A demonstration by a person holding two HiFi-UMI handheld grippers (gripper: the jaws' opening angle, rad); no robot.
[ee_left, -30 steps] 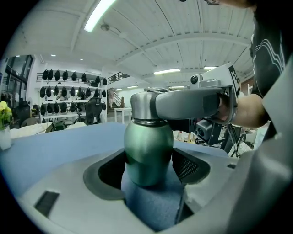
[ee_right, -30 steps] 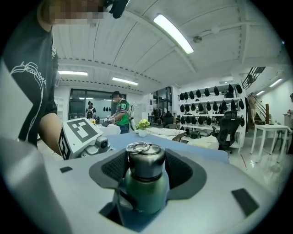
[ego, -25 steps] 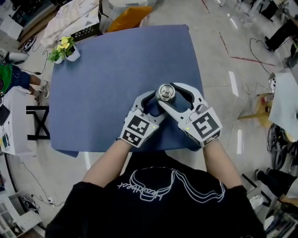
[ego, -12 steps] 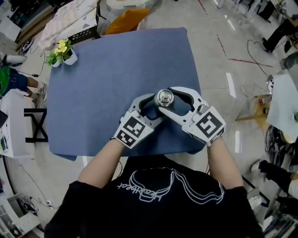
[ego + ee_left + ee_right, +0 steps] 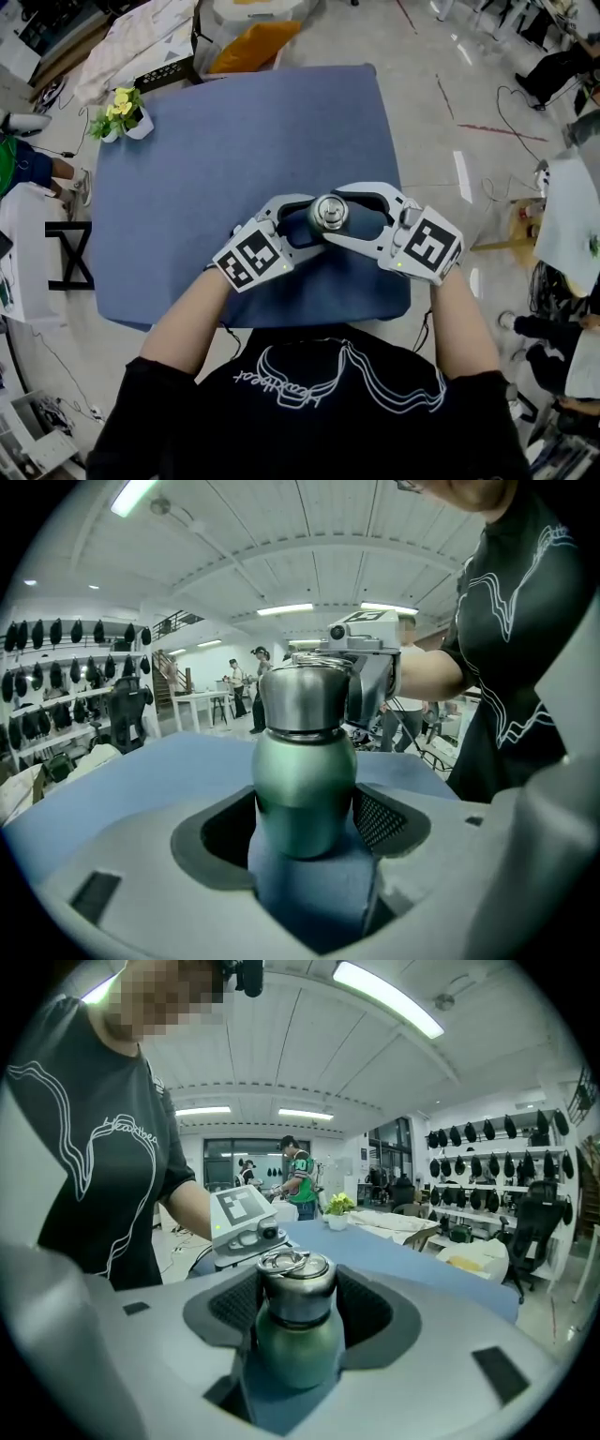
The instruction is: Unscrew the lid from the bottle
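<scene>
Bottle under inspection. The left claw is clamped on its green body, pads against both flanks below the shoulder. The right claw is clamped on the lid, pads on the steel side wall. The two claws meet at the bottle from opposite sides. It stands upright on the blue tabletop, on the side nearest the person. A small flower pot sits well away from the bottle, beyond it and to the left.

Handling, as judged: rigid metal throughout, so it will not give under the pads. The smooth green coat looks slippery, so the body hold must resist turning. The best purchase on the lid is its straight side wall, not the ring on top. Weight cannot be told, as the contents are hidden.

Appearance: a rounded green body narrowing at the shoulder, and a brushed steel lid with a metal ring lying on its crown. Whether the thread has loosened cannot be told.
</scene>
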